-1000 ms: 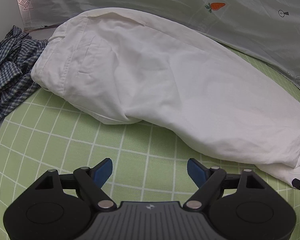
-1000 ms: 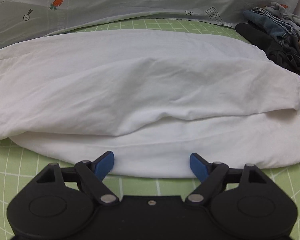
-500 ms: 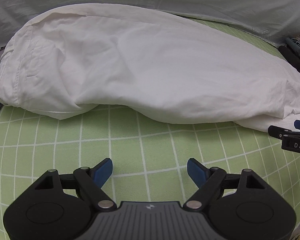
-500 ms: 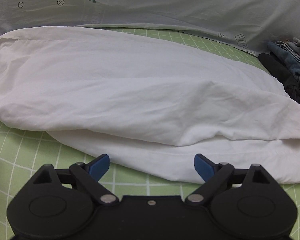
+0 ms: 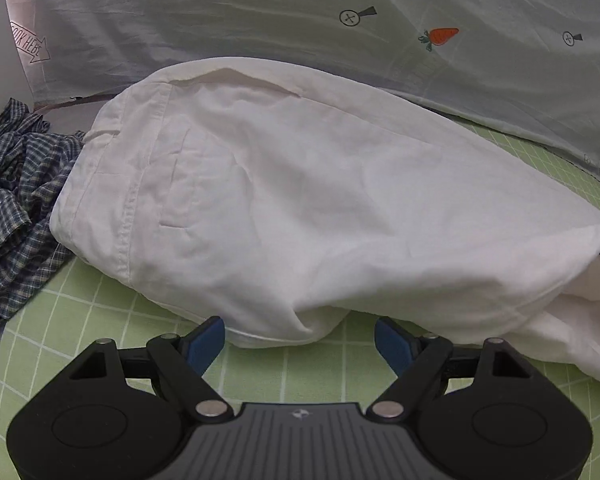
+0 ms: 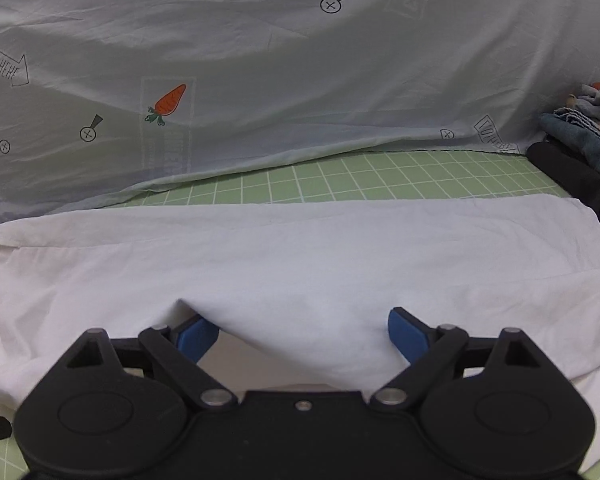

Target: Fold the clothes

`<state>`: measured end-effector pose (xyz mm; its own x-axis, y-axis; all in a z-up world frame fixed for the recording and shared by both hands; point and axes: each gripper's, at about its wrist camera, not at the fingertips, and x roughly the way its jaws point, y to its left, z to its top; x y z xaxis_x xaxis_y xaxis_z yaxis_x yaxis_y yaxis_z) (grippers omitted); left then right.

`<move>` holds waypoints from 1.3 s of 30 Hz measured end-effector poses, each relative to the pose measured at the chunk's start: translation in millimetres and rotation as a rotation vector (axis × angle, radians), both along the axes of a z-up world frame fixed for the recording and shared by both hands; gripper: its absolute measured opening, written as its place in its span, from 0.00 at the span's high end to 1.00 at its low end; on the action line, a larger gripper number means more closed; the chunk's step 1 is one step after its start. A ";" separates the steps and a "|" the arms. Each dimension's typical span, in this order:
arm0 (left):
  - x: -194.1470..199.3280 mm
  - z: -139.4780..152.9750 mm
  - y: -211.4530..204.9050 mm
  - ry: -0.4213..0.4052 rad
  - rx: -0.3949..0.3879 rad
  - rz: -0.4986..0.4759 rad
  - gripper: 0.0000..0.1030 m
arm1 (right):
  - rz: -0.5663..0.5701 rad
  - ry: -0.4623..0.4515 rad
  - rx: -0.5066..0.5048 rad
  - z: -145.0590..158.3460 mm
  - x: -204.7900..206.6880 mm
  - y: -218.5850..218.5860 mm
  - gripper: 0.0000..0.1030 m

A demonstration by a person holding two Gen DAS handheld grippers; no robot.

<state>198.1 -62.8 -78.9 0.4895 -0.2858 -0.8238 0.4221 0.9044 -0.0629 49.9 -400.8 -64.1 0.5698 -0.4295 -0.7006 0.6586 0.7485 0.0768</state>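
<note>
White trousers lie folded lengthwise on the green grid mat, waistband to the left. My left gripper is open at the near edge of the cloth, with a fold of it between the blue pads. In the right wrist view the trousers fill the middle. My right gripper is open and pushed into the near edge, so white cloth lies between its pads and partly covers the left one.
A blue checked shirt lies bunched at the left of the mat. A pile of dark clothes sits at the right. A pale sheet with carrot prints hangs behind the mat.
Both grippers have moved forward to the near edge of the trousers. The left one has swung back toward the waistband end. Cloth now lies between the pads of each.
</note>
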 end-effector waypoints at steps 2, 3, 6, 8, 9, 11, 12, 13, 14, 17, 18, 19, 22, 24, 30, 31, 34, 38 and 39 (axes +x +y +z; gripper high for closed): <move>10.4 -2.2 12.0 0.013 -0.008 0.045 0.20 | 0.000 0.047 0.026 -15.1 2.1 4.8 0.10; 14.0 -4.4 17.7 0.023 -0.011 0.062 0.20 | 0.007 0.073 0.042 -24.0 1.4 10.4 0.10; 18.0 -11.2 30.8 0.048 -0.021 0.078 0.20 | 0.022 0.116 0.077 -42.7 -1.8 29.1 0.10; 14.7 -13.9 35.3 0.053 -0.031 0.085 0.20 | 0.064 0.117 0.069 -43.7 2.2 44.0 0.06; 12.9 -14.5 36.7 0.055 -0.037 0.091 0.20 | 0.086 0.117 0.064 -43.9 4.4 51.4 0.06; 9.4 -15.7 39.5 0.058 -0.048 0.102 0.20 | 0.143 0.118 0.050 -42.1 13.4 66.5 0.06; 7.8 -15.6 40.0 0.060 -0.051 0.101 0.20 | 0.173 0.122 0.040 -41.3 19.2 75.5 0.06; 6.4 -15.2 40.1 0.061 -0.052 0.096 0.20 | 0.184 0.135 0.027 -42.0 22.6 81.5 0.07; 4.5 -14.8 40.0 0.058 -0.047 0.087 0.20 | 0.191 0.150 0.014 -43.0 25.7 87.2 0.07; -1.8 -12.9 39.6 0.035 -0.024 0.060 0.20 | 0.197 0.160 0.025 -43.9 22.2 93.9 0.07; -4.2 -12.3 40.5 0.031 -0.020 0.056 0.20 | 0.195 0.156 0.039 -43.9 18.5 94.2 0.07; -6.4 -11.7 41.6 0.030 -0.020 0.055 0.20 | 0.206 0.156 0.040 -43.8 13.5 96.7 0.07; -11.8 -11.1 44.9 0.035 -0.024 0.058 0.20 | 0.234 0.159 0.029 -44.5 -4.9 107.9 0.07; -15.4 -11.4 46.4 0.036 -0.020 0.056 0.20 | 0.240 0.156 0.028 -44.6 -15.9 112.9 0.06; -31.2 -6.1 39.8 0.029 -0.017 0.024 0.20 | 0.289 0.177 0.049 -41.9 -35.6 117.8 0.05; -34.5 -4.5 36.7 0.026 -0.017 0.014 0.20 | 0.286 0.166 0.061 -39.5 -40.5 116.1 0.07; -44.5 -1.5 22.7 0.023 -0.017 -0.014 0.20 | 0.231 0.105 0.077 -26.5 -59.7 100.7 0.08; -57.5 -0.3 0.3 0.026 -0.014 -0.049 0.20 | 0.078 0.065 0.038 -5.2 -86.0 58.4 0.08; -60.7 0.0 -5.3 0.026 -0.013 -0.058 0.20 | 0.028 0.061 0.039 -1.7 -95.1 43.5 0.07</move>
